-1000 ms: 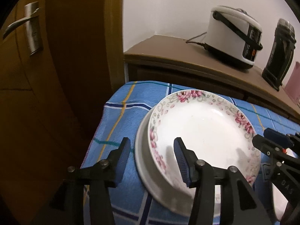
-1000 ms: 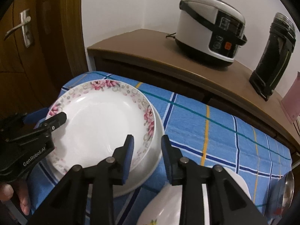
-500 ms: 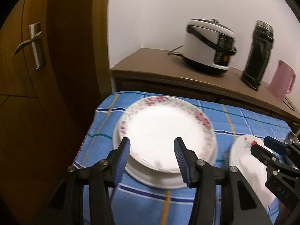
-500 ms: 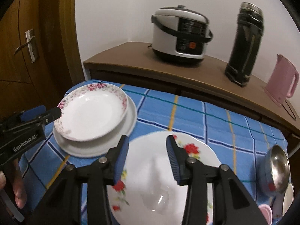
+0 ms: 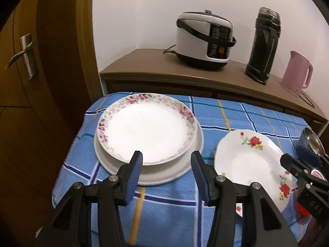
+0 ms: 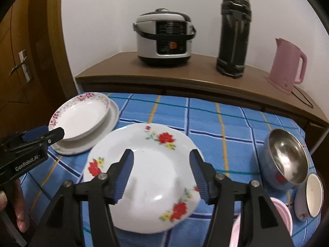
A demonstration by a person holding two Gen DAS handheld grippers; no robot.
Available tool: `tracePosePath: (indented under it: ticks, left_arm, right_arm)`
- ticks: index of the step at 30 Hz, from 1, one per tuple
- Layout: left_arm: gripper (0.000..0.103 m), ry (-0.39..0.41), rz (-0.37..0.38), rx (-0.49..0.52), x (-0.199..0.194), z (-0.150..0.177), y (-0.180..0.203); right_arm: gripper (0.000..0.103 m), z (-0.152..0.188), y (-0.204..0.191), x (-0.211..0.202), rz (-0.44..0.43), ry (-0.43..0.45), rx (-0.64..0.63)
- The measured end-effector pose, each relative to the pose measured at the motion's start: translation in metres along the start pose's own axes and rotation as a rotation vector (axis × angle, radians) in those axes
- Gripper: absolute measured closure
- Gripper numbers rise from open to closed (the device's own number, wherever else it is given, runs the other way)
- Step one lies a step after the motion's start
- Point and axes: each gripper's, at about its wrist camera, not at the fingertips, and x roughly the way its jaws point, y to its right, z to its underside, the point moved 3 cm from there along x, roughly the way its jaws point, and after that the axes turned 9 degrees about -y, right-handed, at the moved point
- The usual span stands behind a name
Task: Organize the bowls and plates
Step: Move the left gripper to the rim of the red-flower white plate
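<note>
A pink-flowered plate (image 5: 147, 131) sits stacked on a plain white plate (image 5: 164, 177) at the table's left end; the stack also shows in the right wrist view (image 6: 80, 119). A red-flowered plate (image 6: 144, 177) lies alone mid-table, also seen in the left wrist view (image 5: 250, 164). My left gripper (image 5: 166, 173) is open and empty, just in front of the stack. My right gripper (image 6: 161, 175) is open and empty, above the red-flowered plate's near half.
A steel bowl (image 6: 287, 156), a small white-lined bowl (image 6: 312, 195) and pink bowls (image 6: 281, 212) sit at the table's right. Behind on a wooden sideboard (image 6: 185, 76) stand a rice cooker (image 6: 164, 37), black flask (image 6: 234, 33) and pink kettle (image 6: 287, 63). A door (image 5: 24, 61) is left.
Both grippers have pulled back from the stacked plates and turned right. The right gripper has opened wider and now sits over the red-flowered plate. The left gripper is clear of the stack.
</note>
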Motion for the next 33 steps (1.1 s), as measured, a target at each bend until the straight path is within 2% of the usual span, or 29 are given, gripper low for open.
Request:
tracePosePath:
  ticks: [15, 19, 33]
  left_arm:
    - [0.051, -0.044, 0.034, 0.035, 0.009, 0.009, 0.027]
    - [0.051, -0.062, 0.054, 0.050, 0.015, 0.012, 0.036]
    - [0.051, -0.122, 0.093, 0.095, 0.040, 0.020, 0.055]
  right_arm:
    - [0.044, 0.019, 0.027, 0.005, 0.054, -0.055, 0.051]
    - [0.044, 0.019, 0.026, 0.013, 0.087, -0.094, 0.041]
    - [0.044, 0.023, 0.023, 0.037, 0.108, -0.188, 0.051]
